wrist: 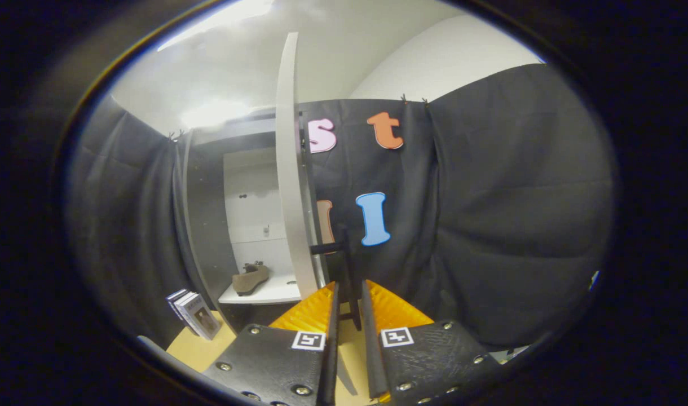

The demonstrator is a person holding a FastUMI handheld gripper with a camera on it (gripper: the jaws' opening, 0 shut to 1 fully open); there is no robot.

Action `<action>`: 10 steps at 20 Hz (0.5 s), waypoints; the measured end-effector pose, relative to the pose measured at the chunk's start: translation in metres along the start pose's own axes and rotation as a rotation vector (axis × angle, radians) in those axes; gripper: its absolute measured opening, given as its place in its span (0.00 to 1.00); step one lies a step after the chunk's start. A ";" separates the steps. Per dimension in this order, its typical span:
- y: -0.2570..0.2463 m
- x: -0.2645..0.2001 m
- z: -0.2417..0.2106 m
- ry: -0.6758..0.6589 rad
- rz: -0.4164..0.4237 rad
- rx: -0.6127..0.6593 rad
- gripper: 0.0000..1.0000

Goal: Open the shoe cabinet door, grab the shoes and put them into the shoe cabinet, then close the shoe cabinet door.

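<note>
The shoe cabinet's white door (292, 169) stands open, seen edge-on just left of my fingers. Its black handle (348, 265) is a vertical bar on a short bracket and runs down into the narrow gap between my fingers. My gripper (349, 286) is shut on this handle, one finger pressing on each side. Beyond the door, inside the cabinet, a brown shoe (251, 279) lies on the white lower shelf (268, 295), toe pointing left. The cabinet's white back wall rises behind it.
Two or three books (193, 313) stand upright on the light wooden surface (200, 349), left of the cabinet's dark side panel (206, 225). Black cloth hangs close on the left and on the right behind the door.
</note>
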State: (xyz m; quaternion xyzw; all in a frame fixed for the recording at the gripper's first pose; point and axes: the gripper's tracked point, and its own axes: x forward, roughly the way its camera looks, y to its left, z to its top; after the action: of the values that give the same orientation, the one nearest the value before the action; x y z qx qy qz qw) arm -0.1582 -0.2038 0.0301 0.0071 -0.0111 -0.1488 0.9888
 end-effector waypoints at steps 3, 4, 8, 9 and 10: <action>0.001 0.000 0.005 -0.027 -0.012 0.008 0.22; 0.000 0.002 0.003 -0.031 -0.008 0.005 0.22; 0.002 -0.004 0.004 -0.032 0.029 -0.011 0.22; 0.006 -0.006 0.004 -0.030 0.046 -0.013 0.22; 0.012 -0.009 0.001 -0.028 0.064 -0.015 0.22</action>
State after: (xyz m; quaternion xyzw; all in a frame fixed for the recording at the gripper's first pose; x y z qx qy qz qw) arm -0.1632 -0.1899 0.0312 -0.0029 -0.0241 -0.1175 0.9928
